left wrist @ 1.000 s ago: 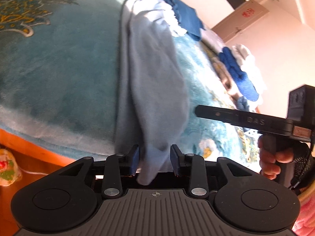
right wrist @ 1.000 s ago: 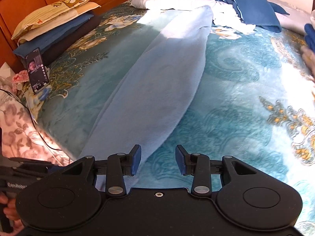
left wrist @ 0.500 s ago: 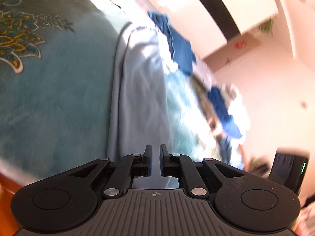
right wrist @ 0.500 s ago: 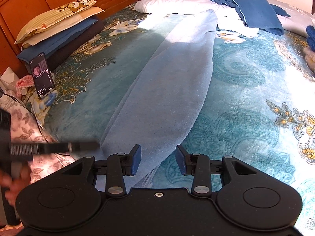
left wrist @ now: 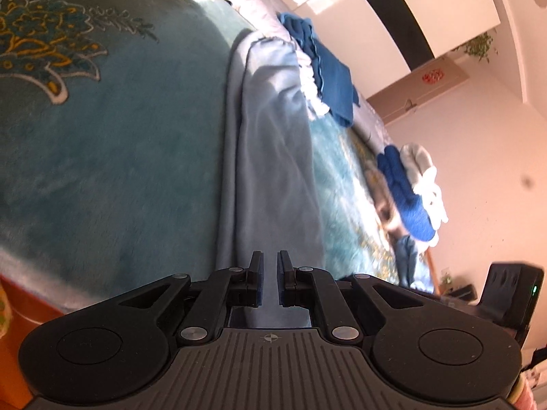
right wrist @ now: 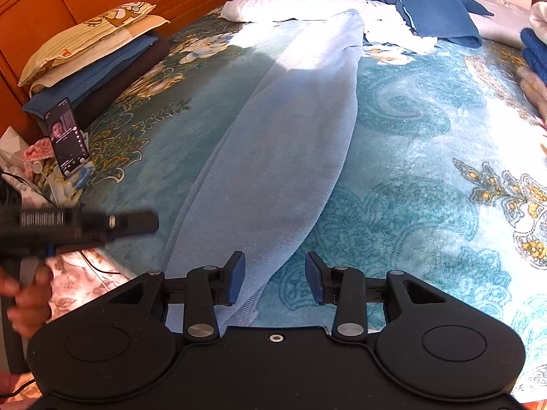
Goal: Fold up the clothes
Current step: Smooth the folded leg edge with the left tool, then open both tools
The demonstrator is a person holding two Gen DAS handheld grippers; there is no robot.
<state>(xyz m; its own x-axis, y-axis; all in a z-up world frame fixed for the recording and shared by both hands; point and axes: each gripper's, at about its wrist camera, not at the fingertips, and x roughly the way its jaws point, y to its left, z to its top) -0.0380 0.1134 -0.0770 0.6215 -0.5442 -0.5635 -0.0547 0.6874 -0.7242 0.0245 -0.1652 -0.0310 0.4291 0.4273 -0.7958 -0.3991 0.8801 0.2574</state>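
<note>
A long pale blue garment lies stretched over the teal floral blanket, running from the bottom centre of the right wrist view to the upper centre. Its near hem sits between the right gripper, whose fingers stand spread and press nothing. In the left wrist view the garment reaches to the bottom centre, where the left gripper pinches its edge between nearly closed fingers. Dark blue clothes lie at the upper right, a phone at the left.
</note>
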